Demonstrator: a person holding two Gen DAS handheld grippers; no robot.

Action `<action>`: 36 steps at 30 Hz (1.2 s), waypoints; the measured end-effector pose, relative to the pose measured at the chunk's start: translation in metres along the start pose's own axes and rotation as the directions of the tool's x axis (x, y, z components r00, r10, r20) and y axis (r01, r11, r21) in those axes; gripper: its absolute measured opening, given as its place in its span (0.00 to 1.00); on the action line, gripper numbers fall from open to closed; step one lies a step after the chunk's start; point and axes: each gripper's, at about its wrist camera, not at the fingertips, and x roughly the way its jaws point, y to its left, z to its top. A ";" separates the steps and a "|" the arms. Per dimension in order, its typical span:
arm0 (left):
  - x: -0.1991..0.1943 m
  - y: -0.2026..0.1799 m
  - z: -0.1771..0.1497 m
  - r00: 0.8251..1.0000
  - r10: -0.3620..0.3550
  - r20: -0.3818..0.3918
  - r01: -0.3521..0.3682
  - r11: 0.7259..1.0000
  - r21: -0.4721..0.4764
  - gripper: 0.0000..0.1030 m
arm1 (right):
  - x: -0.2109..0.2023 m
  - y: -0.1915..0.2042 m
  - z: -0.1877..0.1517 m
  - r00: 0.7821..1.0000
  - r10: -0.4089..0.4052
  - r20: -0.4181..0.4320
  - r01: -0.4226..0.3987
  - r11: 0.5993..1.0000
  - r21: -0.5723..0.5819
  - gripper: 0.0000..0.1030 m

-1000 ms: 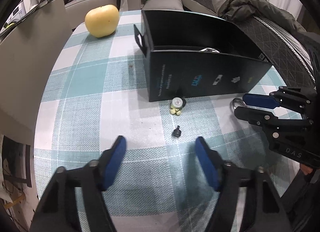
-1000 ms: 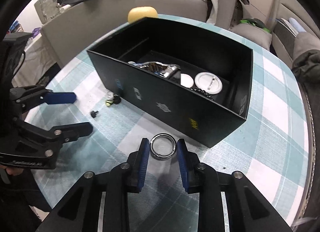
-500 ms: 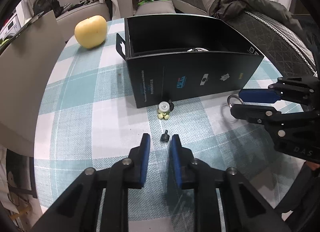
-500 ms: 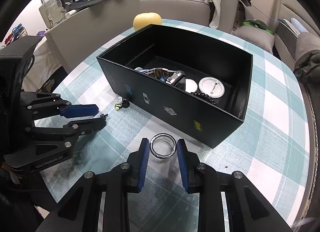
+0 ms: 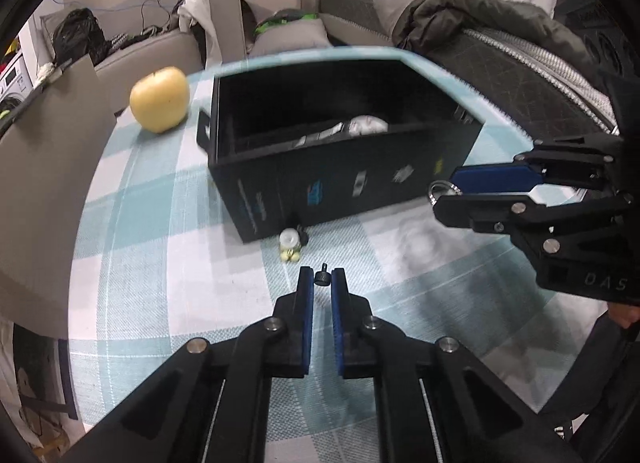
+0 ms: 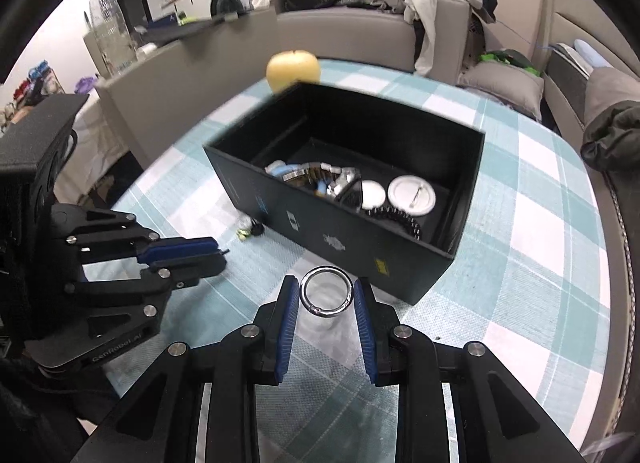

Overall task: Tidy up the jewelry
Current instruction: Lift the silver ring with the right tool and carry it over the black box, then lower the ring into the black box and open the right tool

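Already the box [image 6: 400,263] holds several pieces: a metal watch [image 6: 316,177], two white discs [image 6: 410,195] and a dark bead strand [image 6: 396,219] lie on its floor, ahead of the right tongs [image 6: 326,297]. Three things are not yet in: a silver ring [image 6: 326,291], a small black stud [image 5: 322,278] and a yellow-white earring [image 5: 291,248]. So the job looks partly done, with the last loose pieces in hand or waiting.

The right tongs are drawn in narrow around the ring, which hangs upright between the blue pads. Both pads sit at its rim, and it appears gripped and lifted clear of the checked cloth [image 6: 540,303], just short of the box's near wall.

The left tongs [image 5: 322,283] are nearly closed, pinching the stud at the very tips; its post pokes forward beyond them. Whether it is lifted off the cloth I cannot tell. The earring lies just ahead of those tips, against the foot of the box wall, untouched.

A yellow apple [image 5: 160,104] sits beyond the box, to the left of the left tongs.

Next, I judge, ring and stud each go over the wall, then the earring.
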 end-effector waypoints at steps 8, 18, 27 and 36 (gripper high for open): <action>-0.042 -0.002 0.014 0.986 -0.025 0.167 0.024 1.000 0.010 0.04 | -0.036 -0.011 0.010 0.988 0.044 0.145 -0.051 0.998 0.047 0.26; -0.060 0.022 0.039 0.965 0.000 0.262 0.026 0.995 -0.095 0.04 | -0.045 -0.022 0.025 0.974 0.015 0.228 -0.040 0.994 0.103 0.26; -0.043 0.027 0.061 0.965 0.010 0.264 0.021 0.993 -0.115 0.04 | -0.030 -0.037 0.037 0.975 -0.040 0.221 0.000 0.983 0.182 0.26; -0.012 0.027 0.068 0.981 0.001 0.193 0.018 0.995 -0.099 0.04 | -0.017 -0.046 0.043 0.979 -0.048 0.197 0.006 0.978 0.206 0.26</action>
